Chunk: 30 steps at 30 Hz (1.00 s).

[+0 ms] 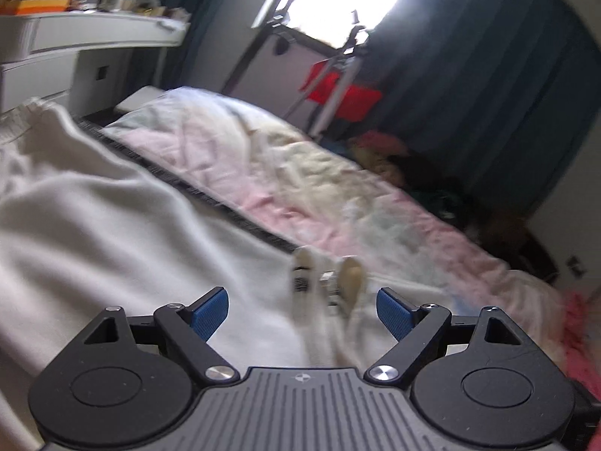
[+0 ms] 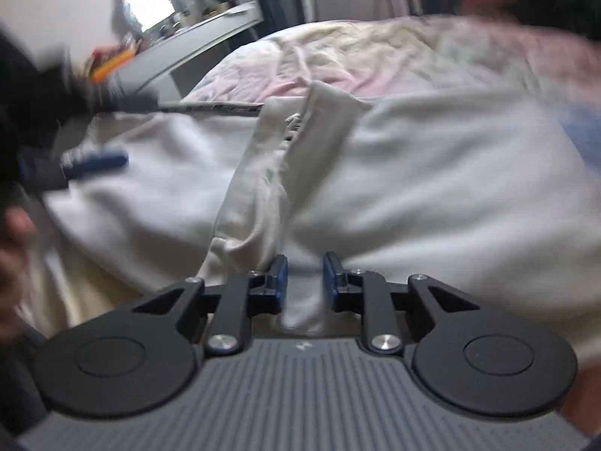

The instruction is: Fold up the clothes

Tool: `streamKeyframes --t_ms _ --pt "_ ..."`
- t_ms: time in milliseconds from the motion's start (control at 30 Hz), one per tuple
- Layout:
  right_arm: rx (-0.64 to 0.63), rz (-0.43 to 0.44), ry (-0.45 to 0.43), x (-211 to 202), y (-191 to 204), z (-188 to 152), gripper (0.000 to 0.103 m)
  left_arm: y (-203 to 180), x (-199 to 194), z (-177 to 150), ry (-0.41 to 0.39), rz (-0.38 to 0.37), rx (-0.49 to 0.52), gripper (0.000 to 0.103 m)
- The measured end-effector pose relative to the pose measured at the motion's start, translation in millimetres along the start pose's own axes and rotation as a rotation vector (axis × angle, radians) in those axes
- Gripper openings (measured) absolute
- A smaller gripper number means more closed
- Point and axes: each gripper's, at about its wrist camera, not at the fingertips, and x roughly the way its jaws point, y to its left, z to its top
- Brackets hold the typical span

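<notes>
Nearest, we held the left gripper (image 1: 302, 310) with its jaws spread wide over the white garment (image 1: 112, 225), gripping nothing. Our right gripper (image 2: 305, 282) had its jaws drawn narrow, a fold of that white cloth between the blue pads (image 2: 280, 282). Beyond lay the rumpled pink bedsheet (image 1: 300, 173) and a white desk (image 1: 94, 34).

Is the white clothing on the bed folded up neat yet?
Not yet. The white garment lies rumpled across the bed, bunched along its middle.
</notes>
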Motion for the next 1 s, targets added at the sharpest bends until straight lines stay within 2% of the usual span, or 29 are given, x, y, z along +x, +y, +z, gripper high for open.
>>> streamKeyframes --t_ms 67,133,233,300,333,433,567,667,733,800,867,900,1000 --pt "0.008 0.0 -0.022 -1 2 9 0.024 -5 -2 -2 -0.006 -0.035 0.024 0.088" --pt "0.114 0.033 -0.065 -10 -10 18 0.026 -9 -2 -4 0.0 -0.044 0.036 0.086" --pt "0.222 0.012 -0.14 -28 -28 20 0.028 -13 -3 -6 0.015 -0.076 0.038 0.083" --pt "0.25 0.009 -0.142 -24 -36 33 0.03 -16 0 -10 0.032 -0.115 0.048 0.083" --pt "0.251 0.008 -0.143 -22 -38 41 0.035 -18 2 -12 0.045 -0.126 0.055 0.083" --pt "0.23 0.021 -0.145 -7 -39 68 0.059 -22 9 -20 0.083 -0.154 0.084 0.082" --pt "0.231 0.068 -0.152 17 -42 95 0.06 -27 17 -31 0.129 -0.201 0.118 0.084" --pt "0.266 0.125 -0.14 40 -51 103 0.057 -33 27 -41 0.157 -0.213 0.162 0.084" --pt "0.238 0.135 -0.108 55 -51 106 0.05 -35 38 -47 0.181 -0.195 0.186 0.083" --pt "0.195 0.134 -0.083 68 -48 107 0.039 -36 48 -53 0.205 -0.184 0.201 0.078" --pt "0.134 0.104 -0.07 76 -44 104 0.015 -38 52 -56 0.195 -0.174 0.237 0.078" --pt "0.107 0.091 -0.069 78 -42 102 0.011 -40 53 -56 0.183 -0.171 0.261 0.078" --pt "0.042 0.109 -0.117 66 -40 105 0.01 -49 55 -59 0.151 -0.179 0.342 0.078"
